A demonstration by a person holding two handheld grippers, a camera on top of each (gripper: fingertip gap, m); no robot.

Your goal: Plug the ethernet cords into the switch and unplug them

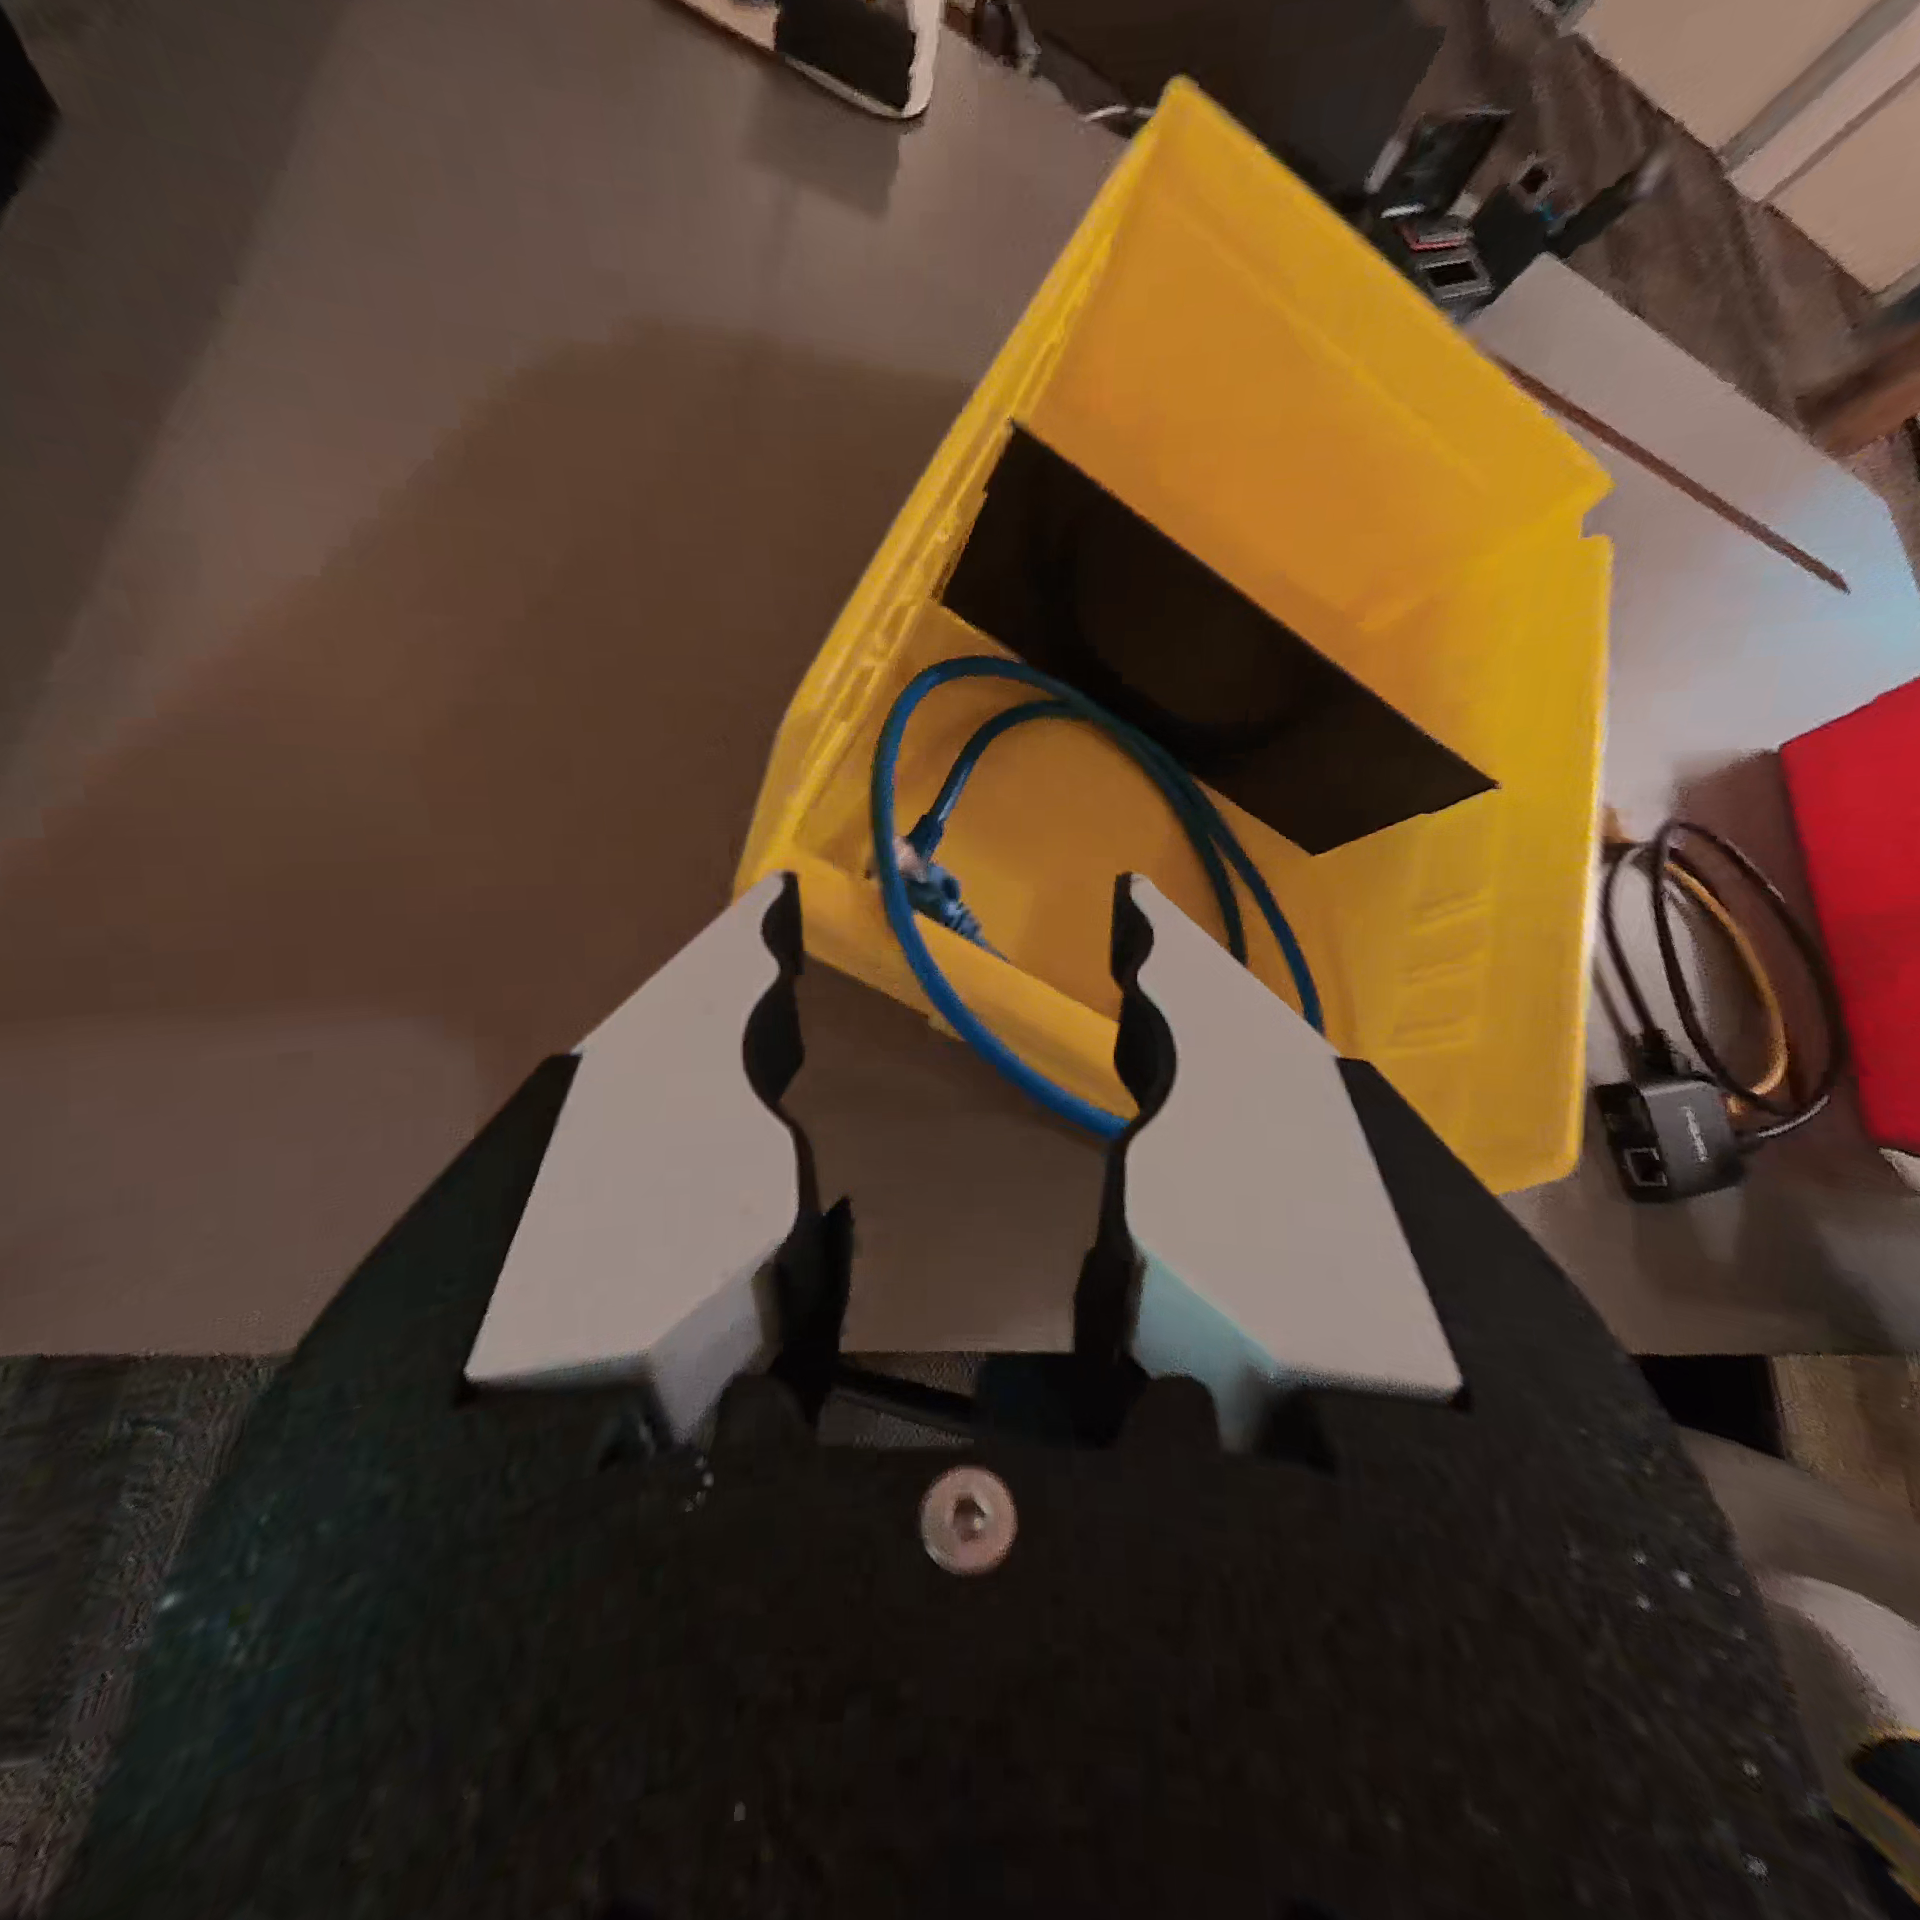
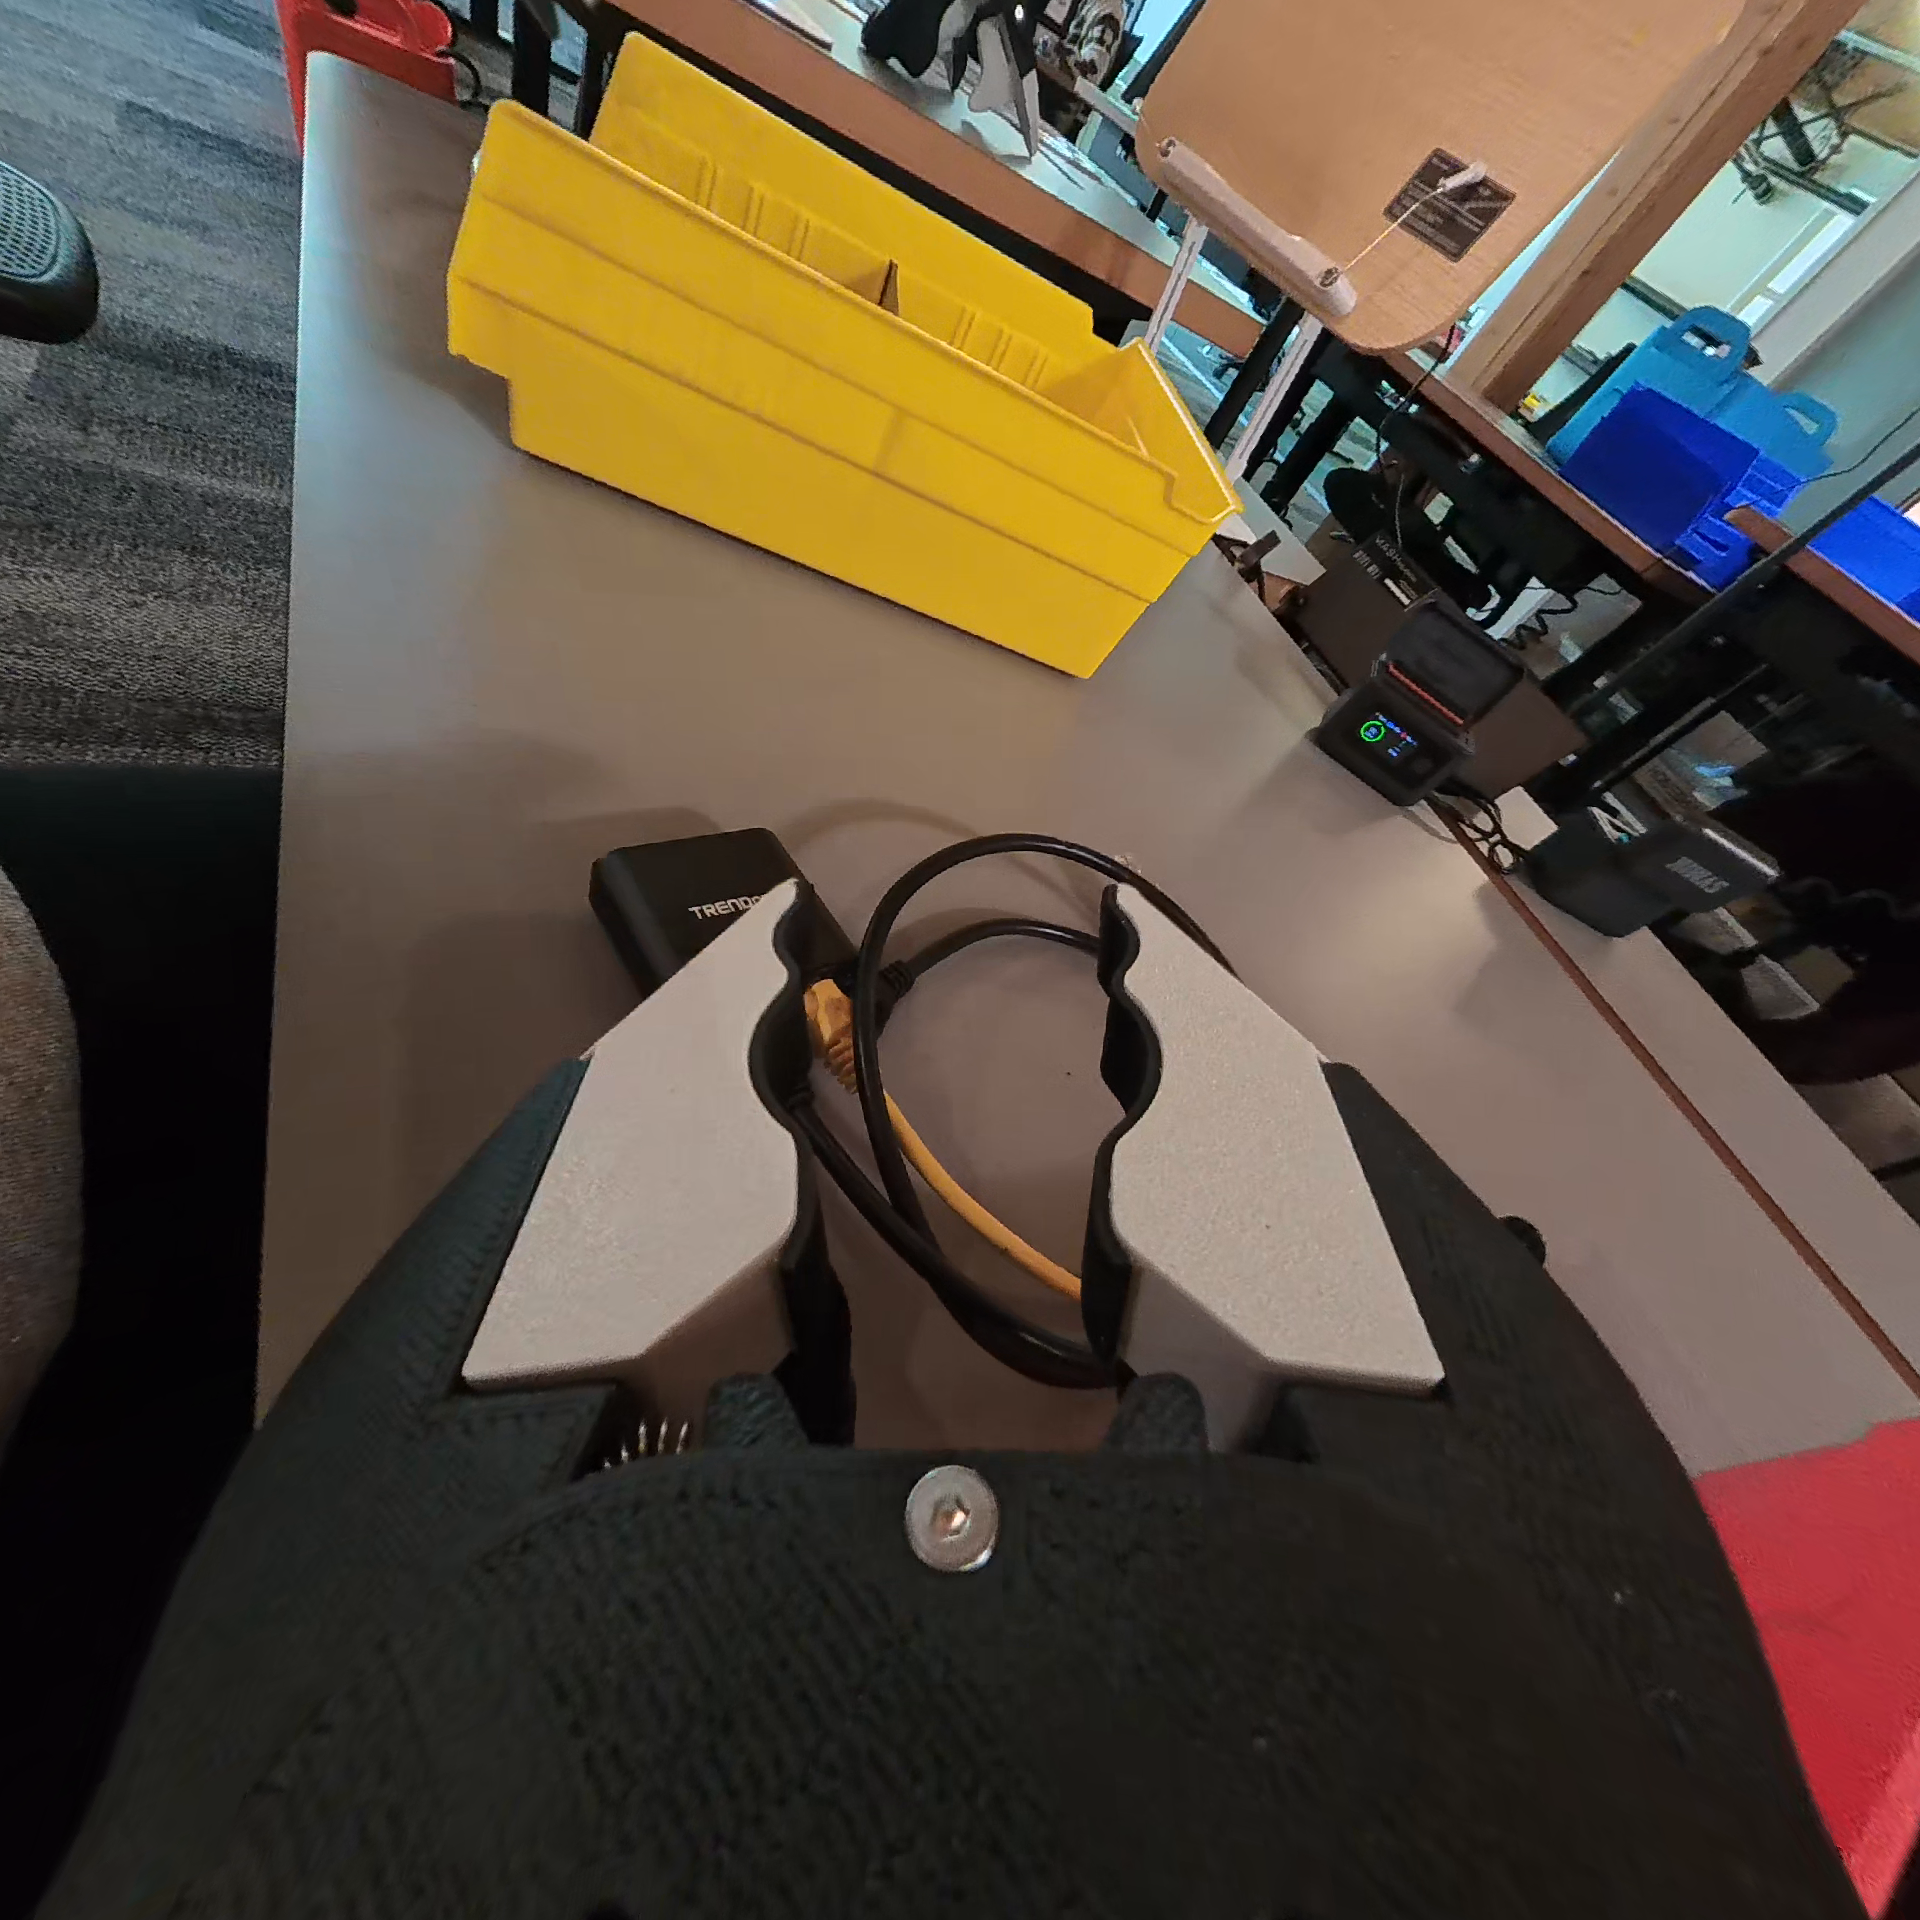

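A coiled blue ethernet cord (image 1: pixel 1039 717) lies in the near compartment of a yellow bin (image 1: pixel 1507 935), with one loop hanging over the bin's near wall. My left gripper (image 1: pixel 956 894) is open and empty, just above that near wall and the cord. A black switch (image 2: pixel 691 894) lies on the grey table (image 2: pixel 468 727), also seen in the left wrist view (image 1: pixel 1662 1138). A yellow ethernet cord (image 2: pixel 935 1164) runs from its plug (image 2: pixel 831 1023) at the switch, beside a looped black cord (image 2: pixel 904 925). My right gripper (image 2: pixel 951 904) is open over these cords, holding nothing.
A black divider (image 1: pixel 1195 644) splits the yellow bin (image 2: pixel 831 436). A red bin (image 1: pixel 1860 914) stands to the right, also seen in the right wrist view (image 2: pixel 1829 1662). A small black device with a lit screen (image 2: pixel 1397 743) sits at the table's right edge. My right fingertips sit around 45 cm from my left ones.
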